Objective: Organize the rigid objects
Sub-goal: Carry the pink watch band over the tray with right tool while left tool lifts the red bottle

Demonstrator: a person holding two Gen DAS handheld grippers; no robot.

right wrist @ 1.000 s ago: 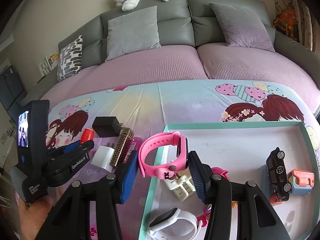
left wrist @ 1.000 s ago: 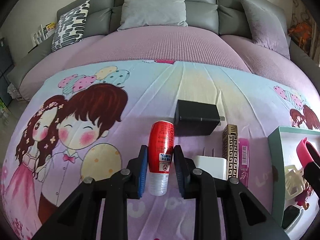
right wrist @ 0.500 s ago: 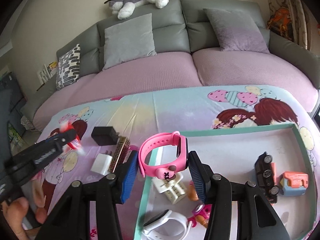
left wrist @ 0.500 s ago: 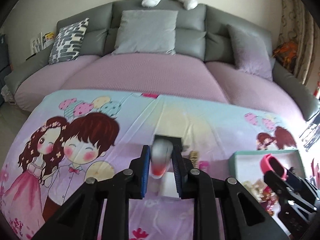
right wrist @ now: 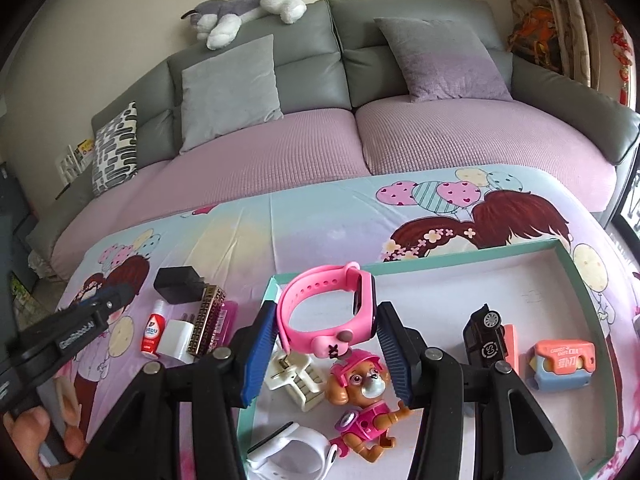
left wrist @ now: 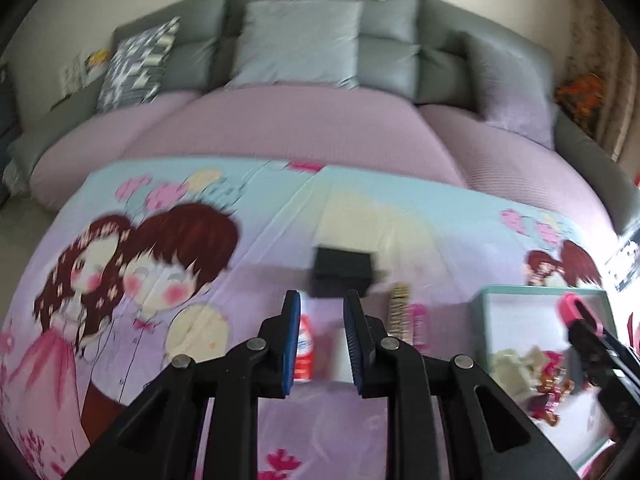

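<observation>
Holding the pink watch [right wrist: 308,284], my right claw [right wrist: 326,314] is at a middling width, one pad on the strap and the other on the dark face, above the near left corner of the teal tray [right wrist: 460,256]. I judge the watch light, its loop springy and its face hard and smooth, so I would keep the bite across the face and buckle rather than on bare strap. Below it lie a puppy figure [right wrist: 360,388] and a white plug [right wrist: 294,376]. My left claw [left wrist: 323,296] is narrow and seems empty. The red bottle [right wrist: 151,334] lies on the cartoon cloth left of the tray, beside a white charger [right wrist: 176,338]. It looks small, stiff and slick, likely to roll; I would grip its middle.
</observation>
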